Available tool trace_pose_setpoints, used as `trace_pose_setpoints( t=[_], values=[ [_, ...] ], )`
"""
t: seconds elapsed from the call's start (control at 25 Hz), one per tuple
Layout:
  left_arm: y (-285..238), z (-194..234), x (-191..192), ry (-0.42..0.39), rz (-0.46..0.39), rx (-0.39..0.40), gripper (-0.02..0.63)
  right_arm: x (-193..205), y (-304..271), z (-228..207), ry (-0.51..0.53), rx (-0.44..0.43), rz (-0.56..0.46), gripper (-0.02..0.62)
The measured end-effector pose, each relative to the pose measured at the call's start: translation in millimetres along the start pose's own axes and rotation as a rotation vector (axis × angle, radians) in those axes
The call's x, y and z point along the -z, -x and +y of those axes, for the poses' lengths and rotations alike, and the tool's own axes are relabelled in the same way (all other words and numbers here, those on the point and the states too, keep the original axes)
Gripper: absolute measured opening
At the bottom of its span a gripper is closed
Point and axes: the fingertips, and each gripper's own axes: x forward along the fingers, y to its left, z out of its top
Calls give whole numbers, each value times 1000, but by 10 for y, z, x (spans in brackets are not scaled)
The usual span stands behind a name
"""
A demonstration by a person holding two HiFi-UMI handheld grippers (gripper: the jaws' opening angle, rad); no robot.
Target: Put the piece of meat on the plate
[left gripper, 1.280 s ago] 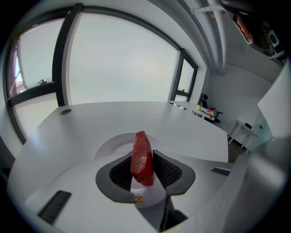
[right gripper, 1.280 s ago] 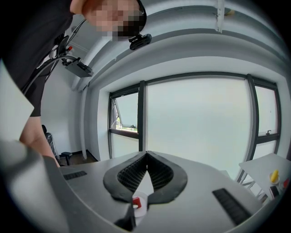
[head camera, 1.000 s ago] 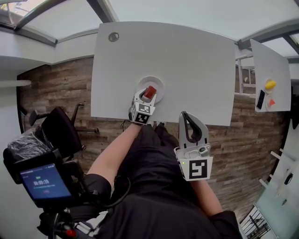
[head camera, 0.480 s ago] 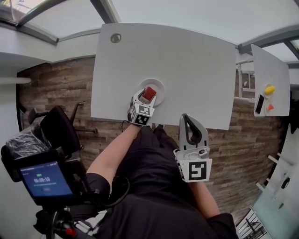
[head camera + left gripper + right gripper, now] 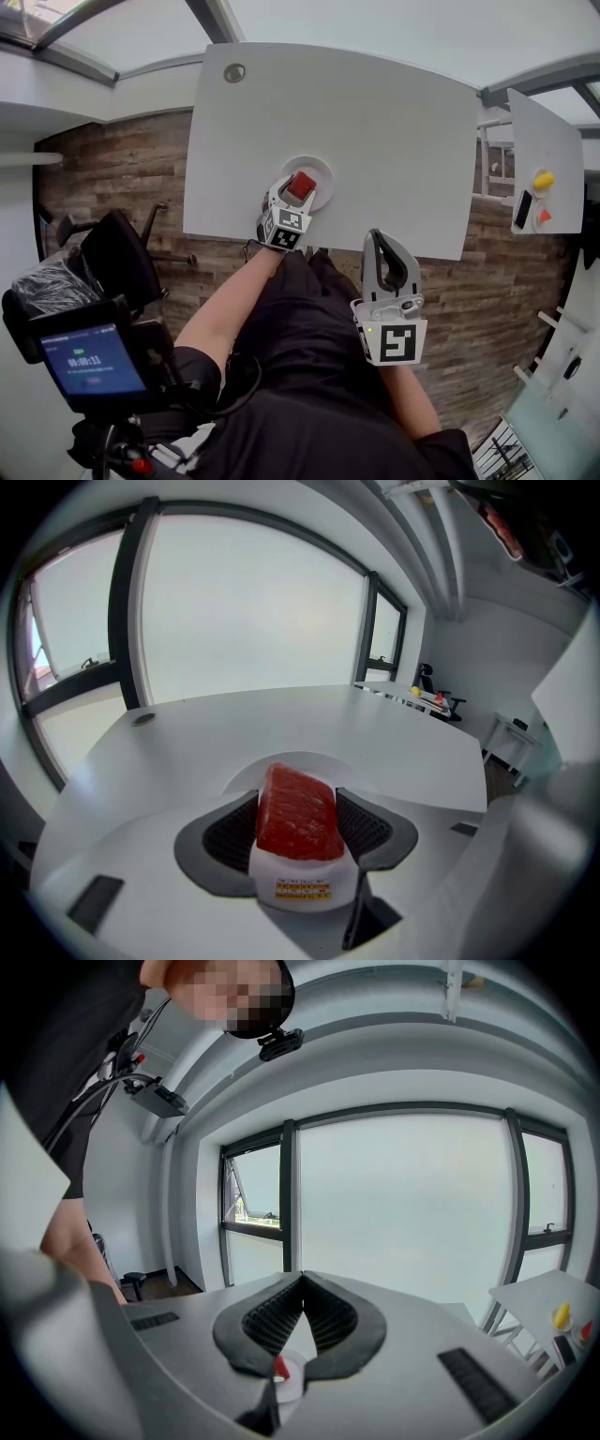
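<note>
Between the left tongs (image 5: 298, 825) the piece of meat (image 5: 298, 803) lies on the plate (image 5: 309, 759). Their jaws, just opening, stand wider apart than a second ago. The right tongs (image 5: 301, 1283) stay pressed together, empty.

Smooth matt table (image 5: 375, 122), wet-glossy meat (image 5: 297, 813) (faintly grained), wood-plank floor (image 5: 112, 178), ribbed left gripper pads (image 5: 230, 834)

1. Plenty of room out there: the right half and far side of the surface (image 5: 394, 131) lie bare.
2. A cable grommet (image 5: 234, 72) sits alone at the far left corner.
3. The near edge is crowded. The left tongs (image 5: 298, 191) straddle the piece of meat (image 5: 296, 813) on the plate (image 5: 322, 169), and their jaws have just been opening.
4. The right tongs (image 5: 378, 236), jaws together, hang just off the near edge.
</note>
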Motion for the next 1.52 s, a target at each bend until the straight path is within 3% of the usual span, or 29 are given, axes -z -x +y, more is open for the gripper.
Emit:
trace_pose_setpoints(
  t=[0.2, 0.36, 1.12, 1.52],
  values=[
    [1, 15, 3, -7, 0, 6, 244, -92, -10, 96, 91, -23, -39, 6],
    [8, 16, 5, -13, -1, 12, 245, -106, -8, 148, 106, -35, -39, 5],
    [4, 80, 10, 23, -9, 3, 281, -44, -46, 83, 82, -49, -16, 5],
    [88, 109, -48, 26, -28, -4, 281, -19, -226, 57, 11, -78, -37, 5]
  ],
)
